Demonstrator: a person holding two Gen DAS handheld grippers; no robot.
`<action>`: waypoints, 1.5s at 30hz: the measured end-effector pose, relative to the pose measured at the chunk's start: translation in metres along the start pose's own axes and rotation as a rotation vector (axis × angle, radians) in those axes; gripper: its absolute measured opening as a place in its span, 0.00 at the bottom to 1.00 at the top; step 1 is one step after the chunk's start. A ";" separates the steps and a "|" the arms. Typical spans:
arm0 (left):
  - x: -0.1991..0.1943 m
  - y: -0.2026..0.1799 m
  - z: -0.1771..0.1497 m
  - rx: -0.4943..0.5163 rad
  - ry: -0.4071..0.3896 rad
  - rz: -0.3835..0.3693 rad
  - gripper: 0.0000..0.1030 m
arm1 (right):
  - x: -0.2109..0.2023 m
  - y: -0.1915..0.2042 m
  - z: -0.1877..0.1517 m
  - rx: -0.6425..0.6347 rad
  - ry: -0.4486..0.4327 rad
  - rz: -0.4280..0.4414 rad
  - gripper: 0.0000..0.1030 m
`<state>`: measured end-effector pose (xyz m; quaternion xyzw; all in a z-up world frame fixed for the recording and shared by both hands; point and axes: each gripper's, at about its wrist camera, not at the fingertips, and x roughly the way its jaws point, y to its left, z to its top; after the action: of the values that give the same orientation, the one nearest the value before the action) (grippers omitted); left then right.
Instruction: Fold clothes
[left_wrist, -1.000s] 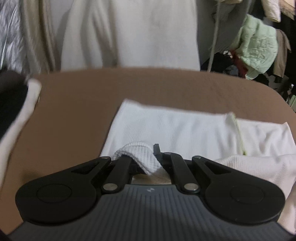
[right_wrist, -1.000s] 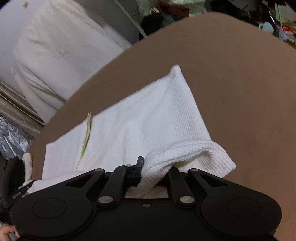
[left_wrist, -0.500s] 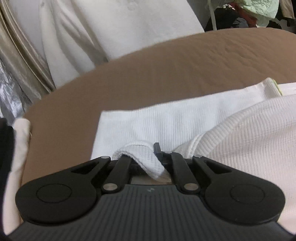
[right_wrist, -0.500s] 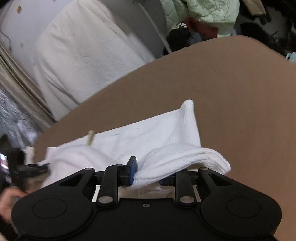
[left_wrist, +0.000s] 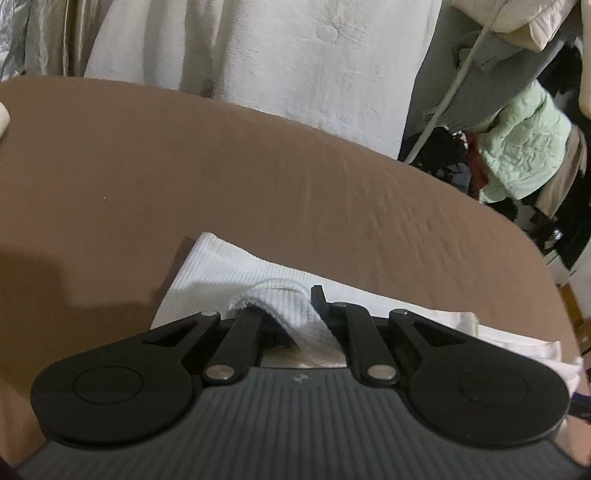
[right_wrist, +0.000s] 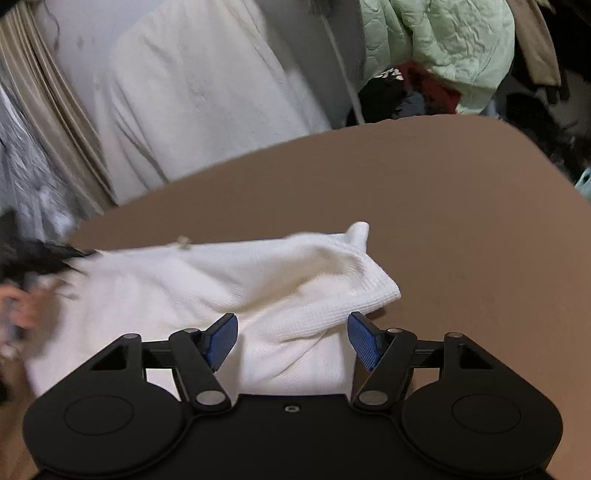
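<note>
A white waffle-knit garment (left_wrist: 229, 269) lies folded on the brown surface (left_wrist: 221, 166). My left gripper (left_wrist: 291, 310) still pinches a rolled edge of it, and its jaws are just starting to open. In the right wrist view the same garment (right_wrist: 221, 273) lies in a soft heap. My right gripper (right_wrist: 291, 338) hovers over its near fold with jaws opening wide. The blue pads (right_wrist: 221, 338) stand clear of the cloth on both sides. A person's hand (right_wrist: 18, 306) shows blurred at the garment's left end.
Behind the brown surface (right_wrist: 461, 221) hangs a large white cloth (left_wrist: 295, 55) beside beige curtains (right_wrist: 48, 122). A pale green quilted jacket (left_wrist: 524, 147) and dark clothes pile up at the back right. Bare brown surface lies beyond and right of the garment.
My right gripper has opened and let go of the folded edge, which now lies on the garment. My left gripper has carried its edge across, lower over the cloth.
</note>
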<state>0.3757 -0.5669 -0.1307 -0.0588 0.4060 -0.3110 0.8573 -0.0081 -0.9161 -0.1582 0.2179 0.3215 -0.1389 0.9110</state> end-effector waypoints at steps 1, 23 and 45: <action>-0.004 -0.001 -0.001 0.030 -0.014 -0.017 0.08 | 0.006 -0.001 -0.003 0.000 0.002 -0.017 0.69; -0.062 0.012 -0.032 0.347 -0.086 0.031 0.89 | 0.036 -0.069 0.000 0.266 -0.141 0.068 0.21; 0.007 0.048 -0.009 0.163 0.037 0.260 0.30 | 0.043 -0.036 0.004 0.084 -0.164 -0.181 0.08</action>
<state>0.3962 -0.5310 -0.1584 0.0698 0.3994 -0.2304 0.8846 0.0126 -0.9539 -0.1941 0.2139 0.2581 -0.2512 0.9080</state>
